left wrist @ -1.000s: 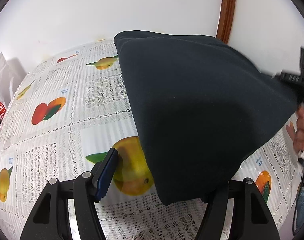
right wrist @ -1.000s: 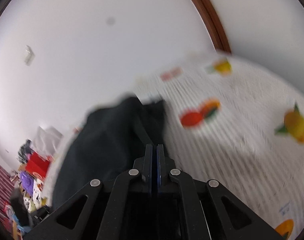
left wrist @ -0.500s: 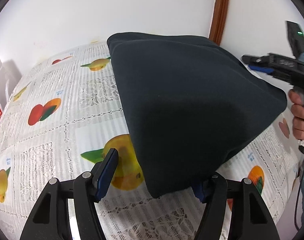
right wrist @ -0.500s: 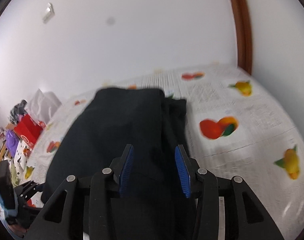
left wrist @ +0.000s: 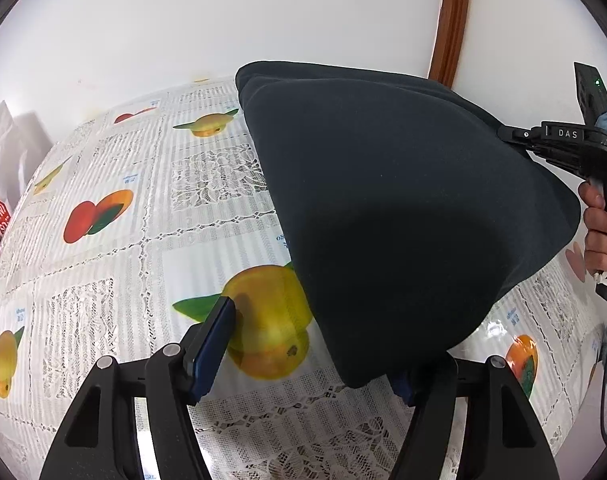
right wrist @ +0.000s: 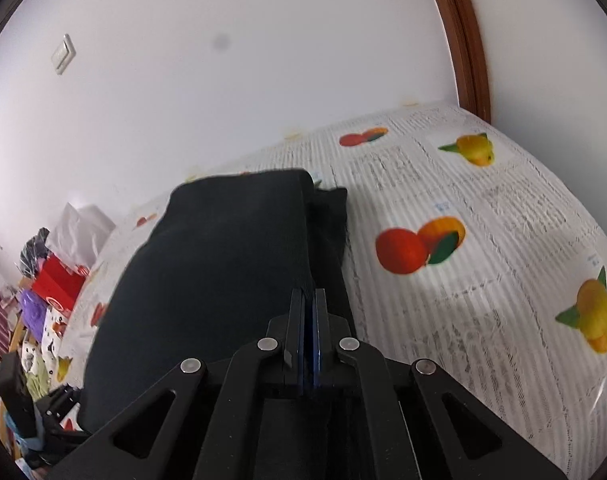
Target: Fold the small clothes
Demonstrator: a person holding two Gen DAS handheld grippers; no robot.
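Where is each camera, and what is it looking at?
Left wrist view: it sits on the left hand-held gripper, looking down over its spread fingers at the dark cloth on the fruit-print tablecloth; the right hand shows at the edge.
Right wrist view: it sits on the right hand-held gripper, looking along its shut fingers, which pinch the cloth's edge; no hand shows.
Both views share the cloth, the tablecloth, the white wall and the brown frame.

right gripper (right wrist: 308,300) fingers reclosed after opening, pinching dark garment (right wrist: 223,264) edge again
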